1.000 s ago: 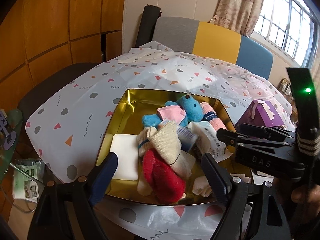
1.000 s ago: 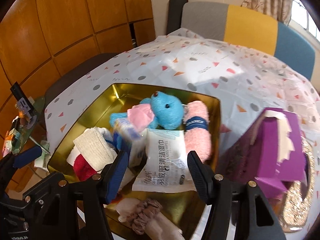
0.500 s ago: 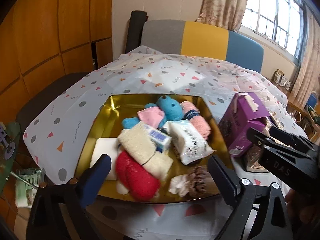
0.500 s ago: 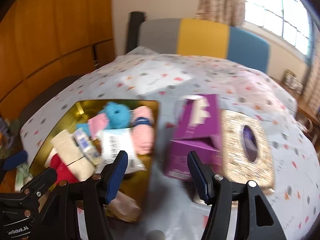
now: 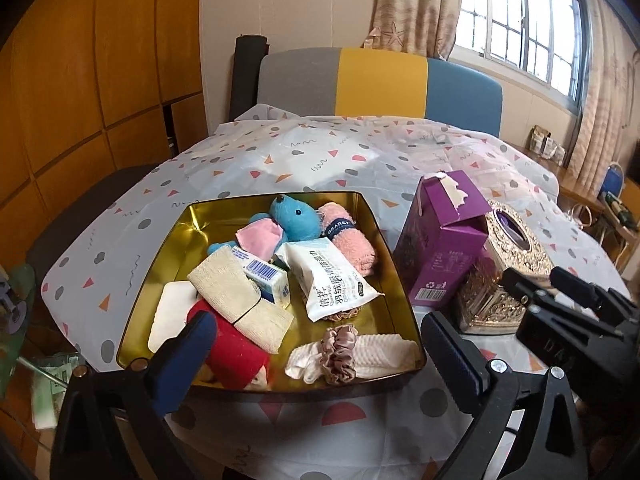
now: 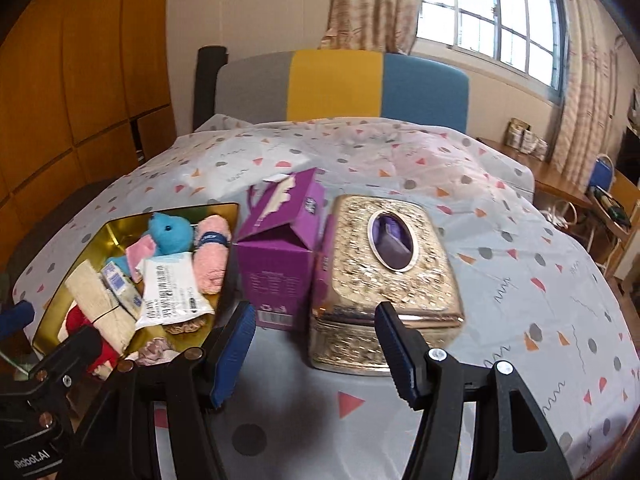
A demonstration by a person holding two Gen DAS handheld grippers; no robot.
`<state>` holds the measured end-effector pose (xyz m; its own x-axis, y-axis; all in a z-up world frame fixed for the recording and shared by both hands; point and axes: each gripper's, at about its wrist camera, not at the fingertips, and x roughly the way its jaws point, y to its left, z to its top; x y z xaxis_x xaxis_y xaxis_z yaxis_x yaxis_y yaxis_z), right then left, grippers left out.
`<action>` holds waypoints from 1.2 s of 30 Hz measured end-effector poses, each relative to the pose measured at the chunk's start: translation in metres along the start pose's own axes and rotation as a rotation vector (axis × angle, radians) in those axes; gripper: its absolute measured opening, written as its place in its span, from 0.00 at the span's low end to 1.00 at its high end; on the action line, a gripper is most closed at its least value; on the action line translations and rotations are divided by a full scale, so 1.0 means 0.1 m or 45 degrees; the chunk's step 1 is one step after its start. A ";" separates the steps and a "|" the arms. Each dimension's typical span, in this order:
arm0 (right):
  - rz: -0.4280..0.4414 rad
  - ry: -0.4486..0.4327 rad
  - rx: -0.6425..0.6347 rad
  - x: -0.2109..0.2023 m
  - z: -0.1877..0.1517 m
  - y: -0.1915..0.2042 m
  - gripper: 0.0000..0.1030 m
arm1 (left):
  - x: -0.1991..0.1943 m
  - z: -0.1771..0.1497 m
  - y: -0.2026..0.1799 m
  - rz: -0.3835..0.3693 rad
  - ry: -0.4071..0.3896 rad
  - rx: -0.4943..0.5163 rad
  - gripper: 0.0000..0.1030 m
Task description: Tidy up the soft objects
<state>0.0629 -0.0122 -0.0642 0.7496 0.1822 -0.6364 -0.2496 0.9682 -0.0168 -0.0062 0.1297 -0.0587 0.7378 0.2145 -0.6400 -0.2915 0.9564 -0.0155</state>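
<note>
A gold tray (image 5: 172, 240) holds several soft things: a blue teddy (image 5: 296, 220), a pink towel roll (image 5: 352, 240), a wipes pack (image 5: 328, 280), a beige bandage (image 5: 236, 296), a red plush (image 5: 236, 356), a scrunchie (image 5: 340, 352) and a white cloth (image 5: 384, 352). My left gripper (image 5: 316, 360) hovers over the tray's near edge. Its jaws are opening and nothing is between them. My right gripper (image 6: 314, 328) stands open and empty in front of the gold tissue box (image 6: 384, 264), with the tray (image 6: 100, 236) to its left.
A torn-open purple carton (image 5: 440, 248) stands between the tray and the gold tissue box (image 5: 508, 280). The patterned tablecloth (image 6: 520, 280) covers the table. A grey, yellow and blue chair back (image 5: 380, 80) is behind, and wooden panels (image 5: 100, 100) are at the left.
Both grippers have drawn back from the tray. The left jaws have spread wider. The right view has swung right, from the tray to the purple carton and the gold box.
</note>
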 end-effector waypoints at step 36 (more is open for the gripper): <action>0.031 0.000 0.003 -0.06 -0.01 0.05 0.61 | -0.05 0.05 0.14 0.084 -0.036 -0.072 1.00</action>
<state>0.0567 -0.0088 -0.0608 0.7435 0.2056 -0.6364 -0.2662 0.9639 0.0003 -0.0112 0.1430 -0.0513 0.7326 0.2833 -0.6189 -0.3736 0.9274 -0.0177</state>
